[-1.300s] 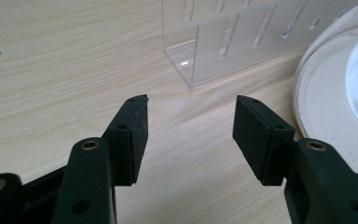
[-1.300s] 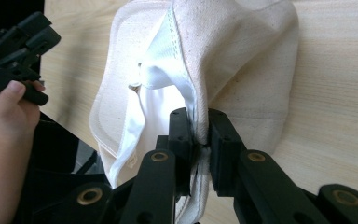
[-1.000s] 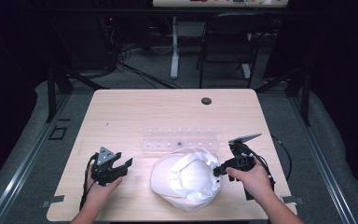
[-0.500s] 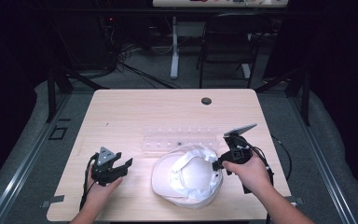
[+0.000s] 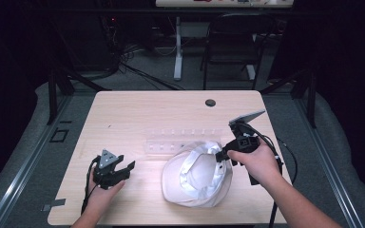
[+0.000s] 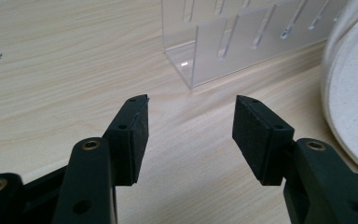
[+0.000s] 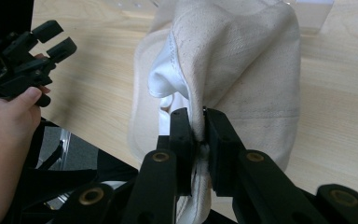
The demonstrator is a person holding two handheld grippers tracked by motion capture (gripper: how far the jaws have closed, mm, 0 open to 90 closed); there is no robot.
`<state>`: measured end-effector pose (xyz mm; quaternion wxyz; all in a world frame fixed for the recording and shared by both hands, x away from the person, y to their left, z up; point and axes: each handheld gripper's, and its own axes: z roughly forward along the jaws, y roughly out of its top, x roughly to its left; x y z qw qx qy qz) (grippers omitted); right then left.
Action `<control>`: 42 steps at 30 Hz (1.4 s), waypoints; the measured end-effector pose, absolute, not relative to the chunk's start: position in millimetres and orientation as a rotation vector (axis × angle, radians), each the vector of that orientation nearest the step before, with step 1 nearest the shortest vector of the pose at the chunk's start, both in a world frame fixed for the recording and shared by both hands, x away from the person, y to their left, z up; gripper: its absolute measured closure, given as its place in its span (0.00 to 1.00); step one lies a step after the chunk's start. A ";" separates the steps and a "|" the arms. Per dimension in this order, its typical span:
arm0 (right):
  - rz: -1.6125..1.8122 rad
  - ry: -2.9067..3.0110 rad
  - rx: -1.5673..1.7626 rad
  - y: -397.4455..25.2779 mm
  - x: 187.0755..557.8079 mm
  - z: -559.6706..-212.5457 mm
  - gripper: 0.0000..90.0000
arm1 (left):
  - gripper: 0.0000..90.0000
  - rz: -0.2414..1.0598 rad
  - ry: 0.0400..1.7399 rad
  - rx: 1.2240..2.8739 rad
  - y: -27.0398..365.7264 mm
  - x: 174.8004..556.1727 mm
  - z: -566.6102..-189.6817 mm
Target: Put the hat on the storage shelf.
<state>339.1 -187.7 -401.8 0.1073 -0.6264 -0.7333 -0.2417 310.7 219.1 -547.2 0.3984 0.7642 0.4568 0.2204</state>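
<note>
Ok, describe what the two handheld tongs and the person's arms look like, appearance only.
Both tongs are black, matte, angular plastic. The left tongs have two jaws faced with flat, dark, rough pads, and brass-coloured rivets at the linkage joints. The right tongs show the same brass rivets. Each carries a grey three-cornered plate on top and trails a black cable. The person's forearms are bare, with no sleeves, gloves or watch visible.

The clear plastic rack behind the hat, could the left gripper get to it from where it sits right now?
Probably yes. The left gripper is open, holds nothing, and faces the rack's near corner across bare table. The hat lies off to one side.
</note>
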 end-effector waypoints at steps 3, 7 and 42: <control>-0.699 -2.171 -1.839 -187.1 339.6 -391.9 0.91 | 0.51 0.563 1.150 1.938 218.9 310.5 -546.9; -0.713 -2.165 -1.853 -184.9 339.2 -384.8 0.91 | 0.51 0.558 1.155 1.938 218.7 310.4 -547.1; -1.058 -1.915 -1.731 -212.1 338.9 -326.9 0.91 | 0.51 0.556 1.116 1.955 210.0 307.6 -548.0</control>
